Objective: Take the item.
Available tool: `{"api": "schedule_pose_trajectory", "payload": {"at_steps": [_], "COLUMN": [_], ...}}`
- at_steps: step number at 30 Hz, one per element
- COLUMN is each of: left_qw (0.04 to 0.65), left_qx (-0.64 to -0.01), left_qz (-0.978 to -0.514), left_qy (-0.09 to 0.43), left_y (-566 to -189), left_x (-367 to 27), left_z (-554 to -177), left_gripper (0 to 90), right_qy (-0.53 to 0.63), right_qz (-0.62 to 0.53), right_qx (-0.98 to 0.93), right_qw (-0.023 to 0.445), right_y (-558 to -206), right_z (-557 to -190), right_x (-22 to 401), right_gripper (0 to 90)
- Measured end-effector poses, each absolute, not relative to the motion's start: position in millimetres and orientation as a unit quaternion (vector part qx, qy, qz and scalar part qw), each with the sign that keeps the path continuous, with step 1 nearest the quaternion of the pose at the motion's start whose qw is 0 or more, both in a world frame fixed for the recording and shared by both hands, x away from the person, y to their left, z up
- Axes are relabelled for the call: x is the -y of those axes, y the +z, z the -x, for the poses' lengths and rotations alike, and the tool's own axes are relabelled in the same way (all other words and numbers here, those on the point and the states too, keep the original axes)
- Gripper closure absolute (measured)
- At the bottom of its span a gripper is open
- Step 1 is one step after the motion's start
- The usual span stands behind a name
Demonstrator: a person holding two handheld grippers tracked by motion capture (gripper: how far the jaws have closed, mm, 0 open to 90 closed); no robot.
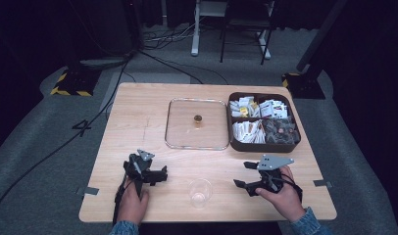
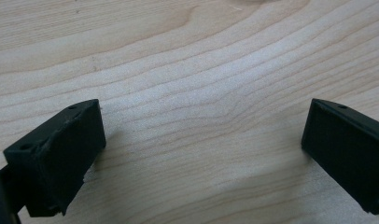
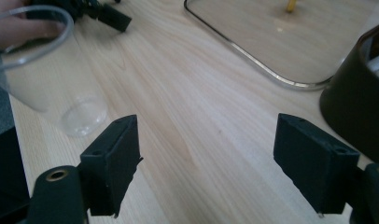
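A clear plastic cup (image 1: 200, 192) stands upright near the table's front edge, between my two grippers; it also shows at the left of the right gripper view as the cup (image 3: 43, 70). My left gripper (image 1: 161, 172) rests low on the wood left of the cup, open with nothing between its jaws (image 2: 204, 135). My right gripper (image 1: 243, 174) rests right of the cup, open and empty (image 3: 206, 149). Farther back lies a glass lid (image 1: 197, 124) with a small brown knob (image 1: 198, 118), and a dark divided box (image 1: 263, 146) of packets.
The box holds several white sachets (image 1: 250, 131) and dark wrapped items (image 1: 281, 130) in compartments. The lid's metal rim (image 3: 253, 60) and the box's wall (image 3: 355, 107) lie ahead of the right gripper. Tape strips (image 1: 90, 190) mark the table's front corners.
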State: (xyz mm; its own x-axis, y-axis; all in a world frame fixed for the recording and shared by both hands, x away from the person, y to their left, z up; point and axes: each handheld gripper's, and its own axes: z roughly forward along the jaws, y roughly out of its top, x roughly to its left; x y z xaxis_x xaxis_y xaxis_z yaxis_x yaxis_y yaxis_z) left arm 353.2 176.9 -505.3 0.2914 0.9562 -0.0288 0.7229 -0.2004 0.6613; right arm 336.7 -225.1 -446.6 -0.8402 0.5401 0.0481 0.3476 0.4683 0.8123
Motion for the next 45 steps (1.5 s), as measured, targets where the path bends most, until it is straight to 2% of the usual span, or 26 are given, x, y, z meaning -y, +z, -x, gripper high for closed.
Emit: {"api": "schedule_pose_trajectory", "payload": {"at_steps": [10,18,29,34,35,45], "left_qw": [0.292,0.292,0.291,0.292,0.291,0.292], "left_qx": [-0.560,-0.560,-0.560,-0.560,-0.560,-0.560], "left_qz": [-0.749,-0.749,-0.749,-0.749,-0.749,-0.749], "left_qy": [0.200,0.201,0.201,0.201,0.201,0.200], "left_y": [-505.3,-505.3,-505.3,-505.3,-505.3,-505.3], "left_x": [-176.7,-176.6,-176.6,-176.6,-176.6,-176.5], "left_z": [-353.5,-353.5,-353.6,-353.5,-353.6,-353.5], "left_gripper": [0.0,0.0,0.0,0.0,0.0,0.0], "right_qy": [0.459,0.475,0.491,0.499,0.496,0.492], "right_qz": [-0.258,-0.265,-0.260,-0.267,-0.275,-0.317], "right_qx": [-0.842,-0.829,-0.819,-0.809,-0.805,-0.781], "right_qw": [0.114,0.127,0.143,0.161,0.176,0.217], "right_y": [-426.3,-403.0,-390.2,-382.8,-381.4,-377.0], "right_z": [-346.1,-359.4,-370.4,-376.8,-380.1,-396.4], "right_x": [221.7,229.2,226.5,228.9,233.5,270.3], "right_gripper": [21.6,23.8,24.8,24.1,23.2,22.2]}}
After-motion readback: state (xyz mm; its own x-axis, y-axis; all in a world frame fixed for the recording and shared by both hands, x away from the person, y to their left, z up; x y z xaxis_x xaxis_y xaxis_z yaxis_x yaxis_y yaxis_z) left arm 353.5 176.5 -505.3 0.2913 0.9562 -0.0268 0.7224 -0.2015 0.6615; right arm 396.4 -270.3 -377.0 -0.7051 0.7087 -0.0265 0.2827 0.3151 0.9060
